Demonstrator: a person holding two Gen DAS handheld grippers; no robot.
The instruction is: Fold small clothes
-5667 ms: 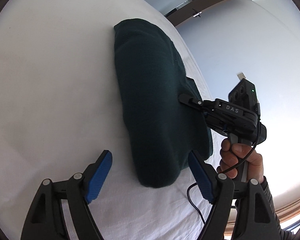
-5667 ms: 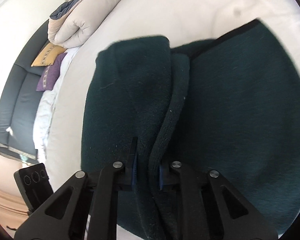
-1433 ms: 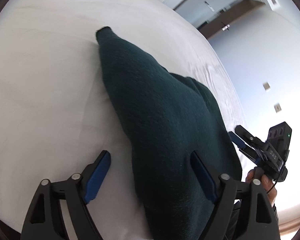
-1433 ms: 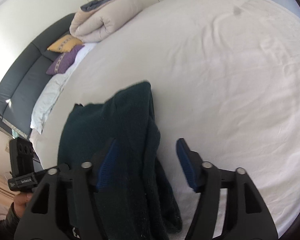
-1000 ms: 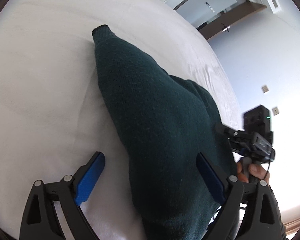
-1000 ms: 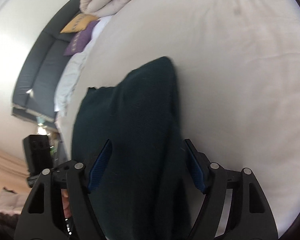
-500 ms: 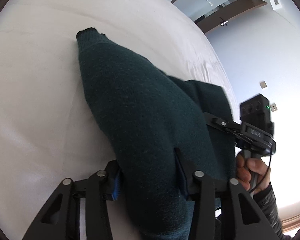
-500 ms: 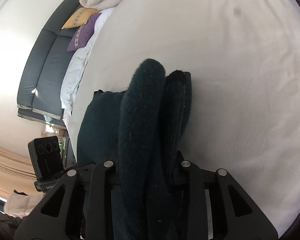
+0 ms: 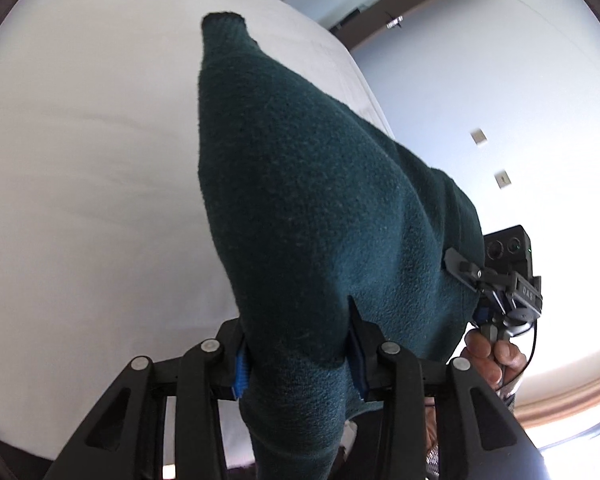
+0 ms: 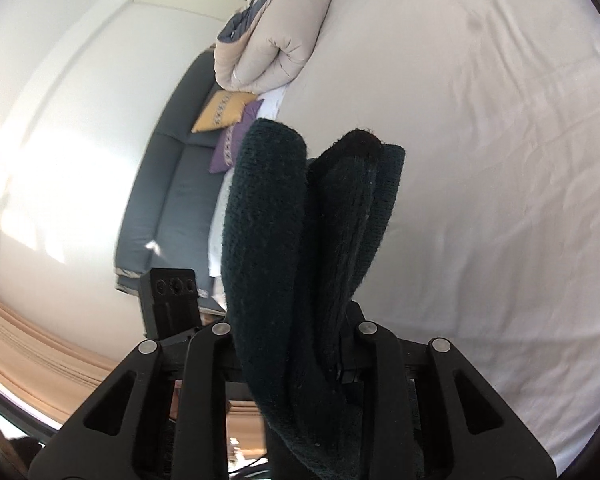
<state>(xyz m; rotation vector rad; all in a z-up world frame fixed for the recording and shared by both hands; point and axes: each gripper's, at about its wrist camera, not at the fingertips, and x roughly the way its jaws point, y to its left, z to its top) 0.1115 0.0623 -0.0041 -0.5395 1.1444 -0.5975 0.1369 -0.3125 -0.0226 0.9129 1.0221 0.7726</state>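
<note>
A dark green knitted garment (image 9: 312, 184), folded into a thick bundle, is held up over the white bed sheet (image 9: 80, 140). My left gripper (image 9: 300, 356) is shut on its near end, and the cloth hides most of both blue pads. My right gripper (image 10: 292, 344) is shut on the same garment (image 10: 300, 216), whose folded layers stand up between the jaws. The right gripper also shows in the left wrist view (image 9: 472, 276), clamped on the garment's right edge. The left gripper's camera block (image 10: 172, 300) shows at the left of the right wrist view.
The white sheet (image 10: 500, 160) spreads wide to the right. A folded beige duvet (image 10: 276, 44), a yellow cushion (image 10: 224, 110) and a purple cushion (image 10: 230, 144) lie by the dark grey headboard (image 10: 168, 184). A wall and doorway (image 9: 380, 4) stand beyond the bed.
Both grippers were open around the garment a second ago; both have closed on it. The garment now hangs lifted off the sheet between them.
</note>
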